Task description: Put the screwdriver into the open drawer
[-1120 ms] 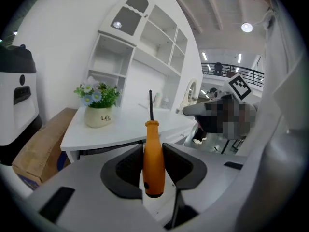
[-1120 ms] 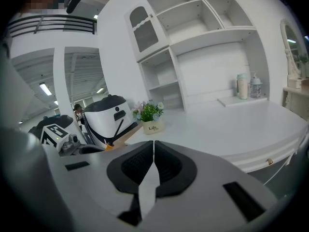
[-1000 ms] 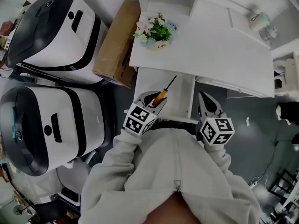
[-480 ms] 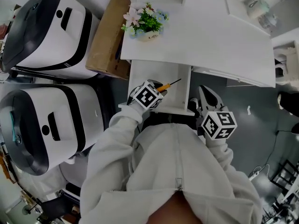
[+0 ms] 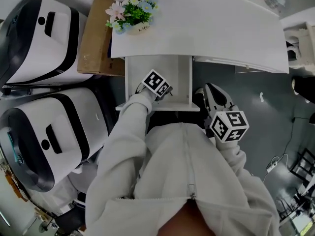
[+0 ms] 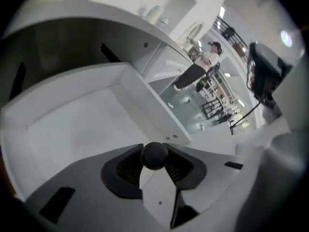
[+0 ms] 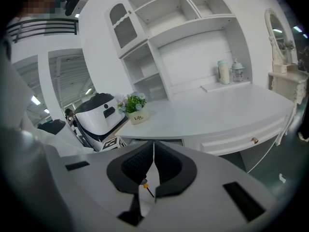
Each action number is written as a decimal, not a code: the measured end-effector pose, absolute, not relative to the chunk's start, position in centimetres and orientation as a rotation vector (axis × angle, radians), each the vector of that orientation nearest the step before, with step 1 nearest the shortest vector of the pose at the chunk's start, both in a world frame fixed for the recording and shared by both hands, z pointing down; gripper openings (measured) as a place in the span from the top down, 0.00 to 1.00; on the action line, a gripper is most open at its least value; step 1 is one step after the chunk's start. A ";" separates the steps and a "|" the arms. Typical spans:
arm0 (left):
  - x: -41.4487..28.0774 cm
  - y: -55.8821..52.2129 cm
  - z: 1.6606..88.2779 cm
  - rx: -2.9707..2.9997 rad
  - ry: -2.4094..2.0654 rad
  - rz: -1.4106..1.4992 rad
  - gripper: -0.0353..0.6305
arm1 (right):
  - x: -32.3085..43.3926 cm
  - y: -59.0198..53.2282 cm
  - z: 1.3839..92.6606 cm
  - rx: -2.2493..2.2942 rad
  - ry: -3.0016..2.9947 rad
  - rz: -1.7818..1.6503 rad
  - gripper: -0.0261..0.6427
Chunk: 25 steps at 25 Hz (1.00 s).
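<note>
The open white drawer (image 5: pixel 178 73) sticks out from under the desk. My left gripper (image 5: pixel 166 90) reaches down into it, its marker cube on top hiding most of the screwdriver. In the left gripper view, the jaws are shut on the screwdriver, whose dark round end (image 6: pixel 154 154) shows between the pads above the drawer floor (image 6: pixel 82 124). My right gripper (image 5: pixel 211 96) hangs just right of the drawer's front corner. Its pads (image 7: pixel 153 154) meet with nothing between them. Below them the screwdriver's orange-and-black shaft (image 7: pixel 146 186) shows.
The white desk top (image 5: pixel 211 28) carries a small flower pot (image 5: pixel 130 14) and bottles (image 7: pixel 227 71) at the back. A cardboard box (image 5: pixel 94 33) leans at the desk's left. Two large white-and-black machines (image 5: pixel 42 33) (image 5: pixel 49 136) stand on the left. The grey floor (image 5: pixel 256 97) lies to the right.
My left gripper has gone down and forward into the drawer with the screwdriver and tipped its nose downward. The right gripper has shifted only slightly beside the drawer front.
</note>
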<state>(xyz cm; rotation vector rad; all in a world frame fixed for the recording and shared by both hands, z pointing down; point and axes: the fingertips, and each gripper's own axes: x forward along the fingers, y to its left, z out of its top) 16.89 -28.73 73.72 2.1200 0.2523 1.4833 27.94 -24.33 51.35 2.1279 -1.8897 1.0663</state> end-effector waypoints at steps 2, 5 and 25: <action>17.3 -28.3 74.4 2.033 0.236 1.409 0.75 | 28.1 -23.7 51.8 2.129 -1.866 1.086 0.91; 17.9 -27.8 75.4 1.956 0.221 1.368 0.75 | 28.6 -22.9 52.3 2.135 -1.831 1.114 0.91; 18.0 -32.1 80.9 1.854 -0.291 1.343 0.65 | 30.1 -22.6 53.9 2.091 -1.780 1.186 0.91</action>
